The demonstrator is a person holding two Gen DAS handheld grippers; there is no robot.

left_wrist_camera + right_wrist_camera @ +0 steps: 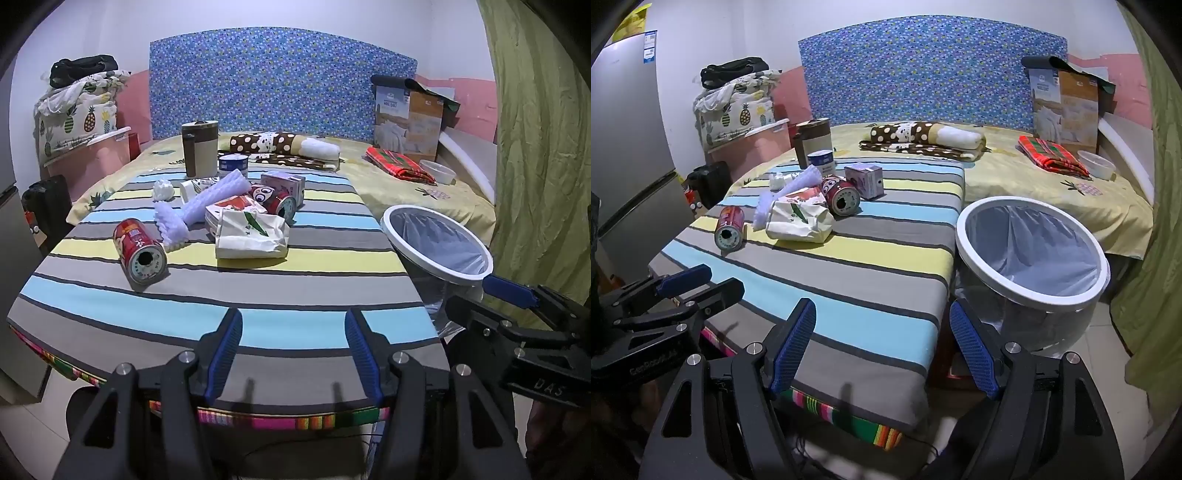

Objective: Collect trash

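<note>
Trash lies on a striped cloth [280, 291] over a table: a red can [140, 249] on its side, a white paper bag [253, 234], a second red can [275, 201], white foam wrap [207, 199], a small pink box [284, 182] and a crumpled tissue [163, 190]. A white-rimmed bin [1032, 251] with a clear liner stands right of the table. My left gripper [293, 354] hovers open over the table's near edge, nothing between its fingers. My right gripper [882, 347] is open above the table's near right corner, beside the bin. The same red can [729, 227] and bag [799, 219] lie far ahead.
A brown-lidded jug [199, 147] and a blue-white tin [232, 166] stand at the table's far end. Behind is a bed [1052, 184] with a dotted blanket, red plaid cloth, a bowl and a cardboard box. A fridge [624, 147] stands left, a green curtain [535, 147] right.
</note>
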